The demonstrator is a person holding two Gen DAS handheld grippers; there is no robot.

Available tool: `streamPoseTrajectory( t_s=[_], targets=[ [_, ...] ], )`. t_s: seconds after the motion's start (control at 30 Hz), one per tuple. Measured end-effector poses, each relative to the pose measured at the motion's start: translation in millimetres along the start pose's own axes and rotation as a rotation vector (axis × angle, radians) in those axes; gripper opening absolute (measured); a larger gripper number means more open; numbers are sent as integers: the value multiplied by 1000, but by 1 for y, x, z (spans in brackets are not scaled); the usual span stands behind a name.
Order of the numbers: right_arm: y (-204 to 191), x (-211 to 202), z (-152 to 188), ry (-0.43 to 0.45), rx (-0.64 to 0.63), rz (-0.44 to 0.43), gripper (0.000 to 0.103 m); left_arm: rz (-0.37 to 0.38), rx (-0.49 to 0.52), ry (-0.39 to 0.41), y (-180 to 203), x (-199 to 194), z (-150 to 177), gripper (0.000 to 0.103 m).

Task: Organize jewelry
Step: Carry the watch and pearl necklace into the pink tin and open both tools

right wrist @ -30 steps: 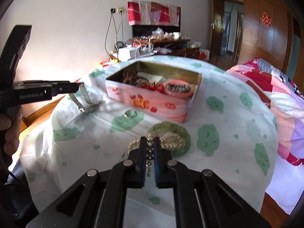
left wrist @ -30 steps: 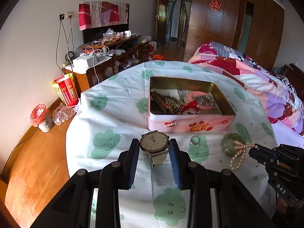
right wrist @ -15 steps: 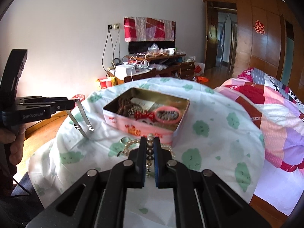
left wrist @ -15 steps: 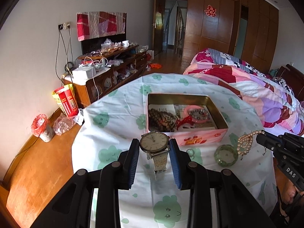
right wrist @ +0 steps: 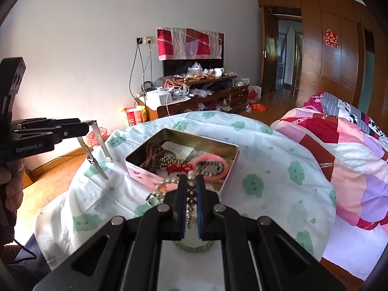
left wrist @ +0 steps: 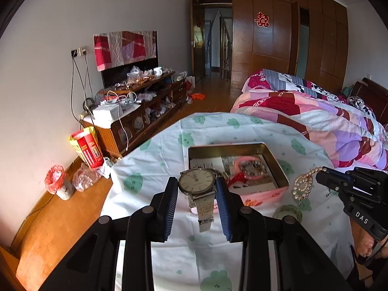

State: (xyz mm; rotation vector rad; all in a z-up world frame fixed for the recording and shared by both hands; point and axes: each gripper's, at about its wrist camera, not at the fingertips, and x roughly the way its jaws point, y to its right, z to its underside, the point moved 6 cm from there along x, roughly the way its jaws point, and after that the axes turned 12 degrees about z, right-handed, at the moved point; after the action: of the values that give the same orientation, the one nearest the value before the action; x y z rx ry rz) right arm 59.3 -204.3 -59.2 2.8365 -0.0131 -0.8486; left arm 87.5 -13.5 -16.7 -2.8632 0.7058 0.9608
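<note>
Landmark: the tin (left wrist: 278, 169), a rectangular pink metal box with a dull gold interior, open on the green-cloud printed cloth (left wrist: 155, 167).

Left gripper (left wrist: 197, 189): ribbed blue pads clamped on the round case of the watch (left wrist: 197, 181). Pale dial, metal mesh strap hanging down between the fingers. Watch is held in the air over the tin's near-left corner.

Right gripper (right wrist: 191, 189): jaws nearly closed, pinching the pearl bracelet (right wrist: 167, 184). Its beads are lined up in the narrow gap, and a loop dangles off to the left, at the tin's near edge.

Inside the tin: dark brown bead strand (right wrist: 151, 154), red knotted cord (right wrist: 179, 168), a pink ring-shaped bangle (right wrist: 211, 166) with beads inside, paper cards underneath.

Green translucent glass bangle (left wrist: 287, 213) lies on the cloth in front of the tin.

View differences:
- Left wrist shows the dial face and the bracelet hanging as a cluster from the right gripper's tip, to the right of the tin.
- Right wrist shows the watch only side-on, both strap halves dangling, to the left of the tin. It also shows the brown beads, which the watch hides in the left view.
</note>
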Motion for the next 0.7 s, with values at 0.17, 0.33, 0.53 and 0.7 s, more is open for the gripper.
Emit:
streamPoseTrajectory(
  t_s=[0.17,0.33,0.53,0.7],
  targets=[
    [0,3,-10,12,-11,1,8,-10,36,13,4,1,-15,32],
    [0,8,-21,23,-21,6,8,-20,57,20,5,9,-30,33],
    [-3,16,-34,32,-37,11,8,-33,63,19,0,23,-45,33],
    [-5,26,-44,42,-55,22,8,-57,67,4,-6,45,-55,33]
  ],
)
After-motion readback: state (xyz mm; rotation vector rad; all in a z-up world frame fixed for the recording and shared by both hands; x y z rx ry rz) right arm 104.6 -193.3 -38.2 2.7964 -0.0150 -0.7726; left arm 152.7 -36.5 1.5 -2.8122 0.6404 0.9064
